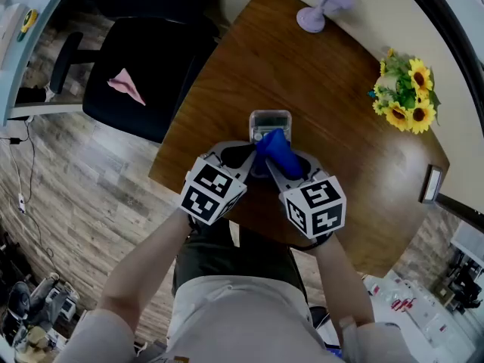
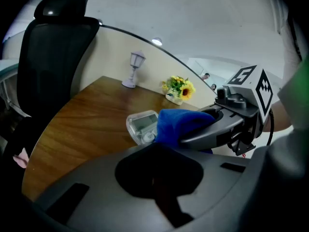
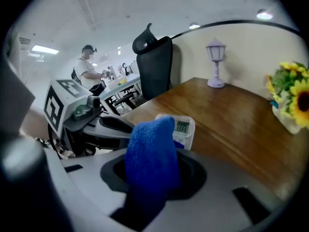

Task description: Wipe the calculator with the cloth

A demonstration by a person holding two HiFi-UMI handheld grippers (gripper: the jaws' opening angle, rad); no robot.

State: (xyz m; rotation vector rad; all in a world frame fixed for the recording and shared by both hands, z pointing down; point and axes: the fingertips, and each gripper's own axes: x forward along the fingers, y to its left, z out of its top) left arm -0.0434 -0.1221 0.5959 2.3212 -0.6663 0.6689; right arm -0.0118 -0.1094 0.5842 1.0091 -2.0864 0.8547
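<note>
Closest in are the two marker cubes; just beyond them the right gripper (image 1: 281,171) is clamped on a blue cloth (image 1: 274,150), whose bunched free end stands out past the jaws and sits over the near part of the calculator (image 1: 270,123); the calculator lies flat on the wooden table (image 1: 325,82), near its front edge, with the display end pointing away from the person; the left gripper (image 2: 154,180) sits just beside the right one at the calculator's near left side, its jaws seemingly drawn together with nothing between them. The wipe looks to be just starting or under way; to do it well, I judge, the cloth should be pressed lightly and drawn along the keys toward the display, so the light case does not skid; the left gripper could brace the near edge. The only container is a small white pot (image 3: 288,121) toward the table's right edge, holding sunflowers (image 3: 294,93); nothing else shows in it.
</note>
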